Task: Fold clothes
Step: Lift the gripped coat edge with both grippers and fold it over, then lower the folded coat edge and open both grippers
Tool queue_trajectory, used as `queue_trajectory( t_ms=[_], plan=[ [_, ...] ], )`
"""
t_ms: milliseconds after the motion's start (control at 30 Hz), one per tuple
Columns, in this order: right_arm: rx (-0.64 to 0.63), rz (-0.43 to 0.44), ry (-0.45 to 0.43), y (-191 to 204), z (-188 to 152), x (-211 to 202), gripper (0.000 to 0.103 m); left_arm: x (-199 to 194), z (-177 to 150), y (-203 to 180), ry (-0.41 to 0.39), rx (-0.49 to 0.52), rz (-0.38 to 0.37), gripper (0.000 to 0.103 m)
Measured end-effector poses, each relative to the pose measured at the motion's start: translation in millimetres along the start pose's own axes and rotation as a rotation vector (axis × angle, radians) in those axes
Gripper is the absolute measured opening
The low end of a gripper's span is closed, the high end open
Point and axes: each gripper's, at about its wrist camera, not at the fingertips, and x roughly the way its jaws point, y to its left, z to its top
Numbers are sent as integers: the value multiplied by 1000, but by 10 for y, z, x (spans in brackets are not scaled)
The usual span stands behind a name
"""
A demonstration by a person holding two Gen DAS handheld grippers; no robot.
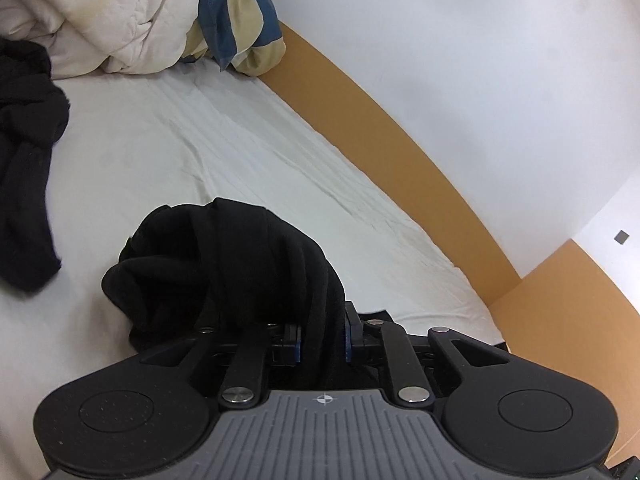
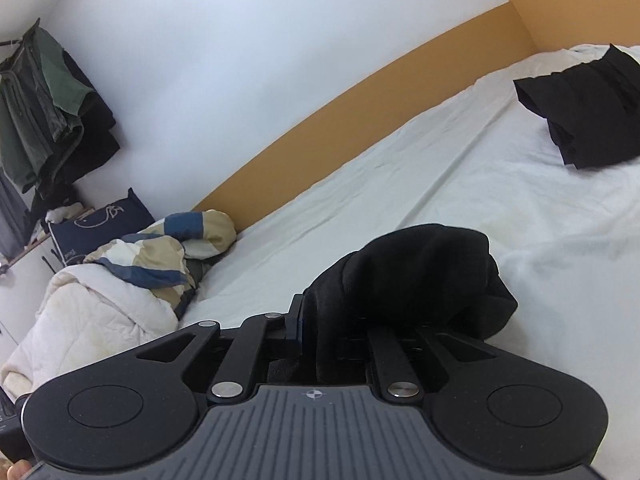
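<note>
My left gripper [image 1: 322, 340] is shut on a bunched fold of a black garment [image 1: 224, 264], which humps up over its fingers above the white bed sheet [image 1: 208, 132]. More black cloth [image 1: 28, 152] hangs at the left edge of the left wrist view. In the right wrist view my right gripper [image 2: 332, 328] is shut on another bunch of the black garment [image 2: 416, 276]; the cloth covers its right finger. A folded black garment [image 2: 580, 108] lies on the sheet at the far right.
A crumpled white quilt [image 1: 116, 12] with a blue and beige patterned cover [image 2: 168, 248] sits at the bed's end. An orange bed frame [image 1: 400, 148] runs along the white wall. Green and dark clothes hang on a rack [image 2: 48, 104] beside a navy cushion [image 2: 100, 224].
</note>
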Motion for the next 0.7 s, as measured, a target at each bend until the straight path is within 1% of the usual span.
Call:
queue_trajectory(
  t_ms=[33, 67, 100, 133, 233, 267, 300, 333, 367, 433, 467, 500, 567, 600, 667, 700],
  plan=[
    [0, -9, -1, 7, 78, 150, 16, 144, 100, -41, -4, 20, 18, 22],
    [-1, -17, -2, 14, 156, 299, 17, 302, 204, -78, -9, 42, 35, 28],
    [2, -25, -1, 7, 227, 453, 21, 448, 286, -108, -30, 70, 58, 30],
    [-3, -32, 2, -16, 272, 608, 21, 593, 337, -117, -45, 98, 80, 31],
    [-68, -62, -5, -61, 321, 1040, 30, 987, 400, -64, -75, 155, 134, 48],
    [-103, -75, -21, -78, 304, 1150, 41, 1090, 394, -21, -92, 169, 151, 61],
    [-136, -87, -43, -103, 280, 1243, 56, 1185, 381, 43, -112, 178, 164, 70],
    [-163, -99, -73, -140, 243, 1310, 65, 1261, 364, 114, -130, 187, 174, 72],
    [-185, -108, -104, -185, 201, 1366, 77, 1275, 347, 173, -156, 187, 183, 72],
    [-182, -121, -180, -281, 103, 1334, 79, 1238, 316, 280, -222, 171, 201, 72],
    [-189, -107, -215, -291, 43, 1284, 79, 1244, 285, 293, -230, 186, 212, 79],
    [-218, -60, -243, -253, -34, 1217, 80, 1267, 245, 280, -223, 216, 224, 88],
    [-277, 33, -297, -176, -188, 1083, 85, 1312, 163, 254, -209, 275, 247, 89],
    [-324, 50, -281, -110, -267, 1086, 86, 1335, 122, 241, -202, 305, 259, 89],
    [-462, -3, -132, 77, -439, 1302, 85, 1380, 41, 215, -188, 364, 283, 89],
    [-518, -39, -85, 104, -536, 1403, 85, 1403, 0, 202, -181, 394, 294, 90]
  ],
)
